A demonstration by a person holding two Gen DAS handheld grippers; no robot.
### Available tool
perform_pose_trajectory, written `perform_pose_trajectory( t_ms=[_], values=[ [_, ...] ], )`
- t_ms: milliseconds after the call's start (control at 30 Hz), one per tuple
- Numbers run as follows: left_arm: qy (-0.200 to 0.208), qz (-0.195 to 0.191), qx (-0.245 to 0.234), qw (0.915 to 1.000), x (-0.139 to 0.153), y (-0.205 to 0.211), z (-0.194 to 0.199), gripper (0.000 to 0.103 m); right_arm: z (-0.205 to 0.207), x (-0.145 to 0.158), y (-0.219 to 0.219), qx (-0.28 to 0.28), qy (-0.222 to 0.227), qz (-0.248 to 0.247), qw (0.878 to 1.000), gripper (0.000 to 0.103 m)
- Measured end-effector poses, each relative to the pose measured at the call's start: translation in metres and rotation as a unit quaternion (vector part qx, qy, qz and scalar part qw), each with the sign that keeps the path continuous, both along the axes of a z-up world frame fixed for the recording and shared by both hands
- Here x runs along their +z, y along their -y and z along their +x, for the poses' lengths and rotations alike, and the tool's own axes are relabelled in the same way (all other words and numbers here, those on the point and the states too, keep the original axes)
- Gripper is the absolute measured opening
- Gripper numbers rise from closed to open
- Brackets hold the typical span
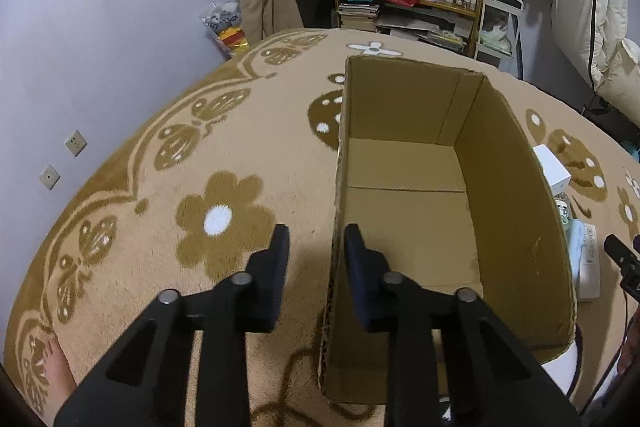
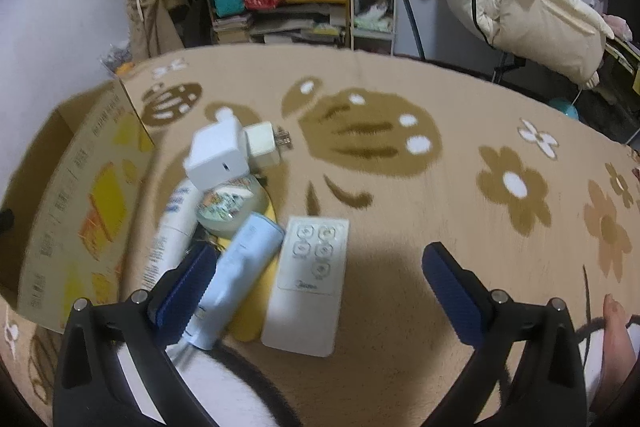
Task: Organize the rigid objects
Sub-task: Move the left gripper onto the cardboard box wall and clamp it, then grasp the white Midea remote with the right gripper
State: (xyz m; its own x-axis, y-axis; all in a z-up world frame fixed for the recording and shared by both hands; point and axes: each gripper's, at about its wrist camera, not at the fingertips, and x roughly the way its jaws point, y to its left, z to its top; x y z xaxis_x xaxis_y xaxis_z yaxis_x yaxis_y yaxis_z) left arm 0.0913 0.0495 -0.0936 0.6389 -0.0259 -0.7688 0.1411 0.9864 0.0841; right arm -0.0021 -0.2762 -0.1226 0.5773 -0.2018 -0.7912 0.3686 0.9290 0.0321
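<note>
My left gripper [image 1: 316,237] has its fingers narrowed astride the near left wall of the empty cardboard box [image 1: 516,195] on the rug [image 1: 240,147]; whether they pinch it I cannot tell. My right gripper [image 2: 320,259] gapes wide, empty, over the white remote [image 2: 308,287] and blue tube [image 2: 240,267] right of the box.

one cardboard box [image 1: 404,187], one remote [image 2: 308,283], two white adapters [image 2: 218,155], two tubes [image 2: 236,271]

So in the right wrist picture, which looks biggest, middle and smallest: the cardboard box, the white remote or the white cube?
1. cardboard box, biggest by far, though only part shows.
2. white remote, which lies nearer the camera than the cube, so that adds to its size.
3. white cube, smallest.
</note>
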Motion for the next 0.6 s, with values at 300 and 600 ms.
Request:
perform_pose_trajectory(
  t_ms=[300,600],
  values=[
    [-0.008,0.006,-0.008,0.9999,-0.005,0.007,-0.001,0.011,0.004,-0.028,0.008,0.0,-0.031,0.03,0.999,0.103],
    [-0.012,0.011,-0.014,0.9998,-0.006,0.008,-0.003,0.008,0.005,-0.042,0.016,-0.015,-0.05,0.032,0.998,0.096]
  ],
)
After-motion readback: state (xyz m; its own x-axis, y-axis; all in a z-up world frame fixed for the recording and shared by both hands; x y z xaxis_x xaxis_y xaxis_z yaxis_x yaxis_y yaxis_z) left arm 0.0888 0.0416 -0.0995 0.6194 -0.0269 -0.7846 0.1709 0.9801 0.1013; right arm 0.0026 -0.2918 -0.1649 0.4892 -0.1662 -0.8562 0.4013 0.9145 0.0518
